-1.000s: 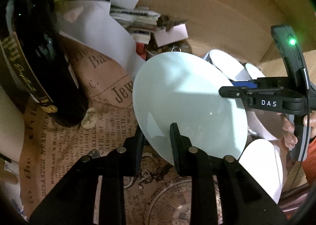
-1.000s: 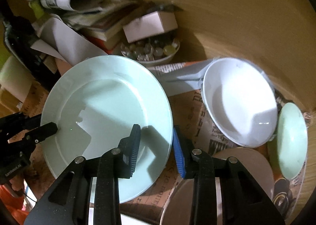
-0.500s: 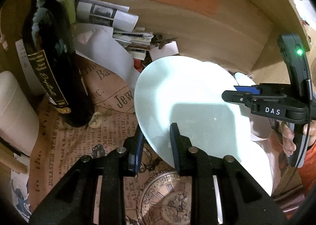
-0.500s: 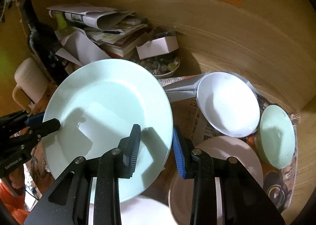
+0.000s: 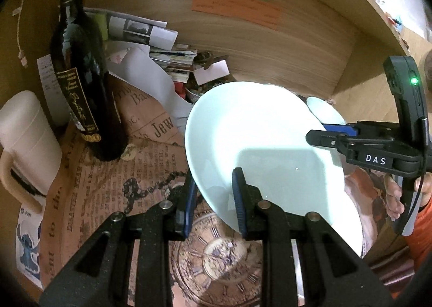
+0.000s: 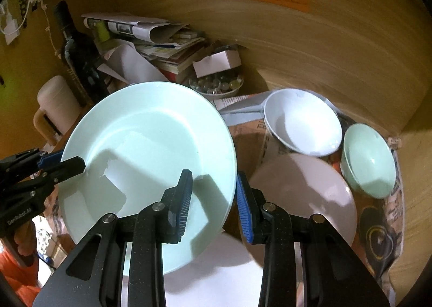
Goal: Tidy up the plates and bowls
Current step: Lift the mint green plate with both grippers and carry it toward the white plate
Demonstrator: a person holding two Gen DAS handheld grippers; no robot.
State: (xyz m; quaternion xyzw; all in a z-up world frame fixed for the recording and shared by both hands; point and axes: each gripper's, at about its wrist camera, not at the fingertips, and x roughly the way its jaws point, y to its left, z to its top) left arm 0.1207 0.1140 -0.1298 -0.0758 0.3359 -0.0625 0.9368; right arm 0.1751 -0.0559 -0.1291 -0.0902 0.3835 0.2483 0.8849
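Pale green plate (image 6: 151, 145) tilted, left tool (image 5: 213, 199) and right tool (image 6: 213, 199) clamped on opposite rims

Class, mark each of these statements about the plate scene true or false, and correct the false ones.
1. Both hand-held grippers clamp the pale green plate. True: the left hand-held gripper and the right hand-held gripper each grip its rim.
2. The dark bottle lies on its side. False: it stands upright.
3. The white bowl sits beside a small green bowl. True.
4. The green plate holds food. False: it is empty.
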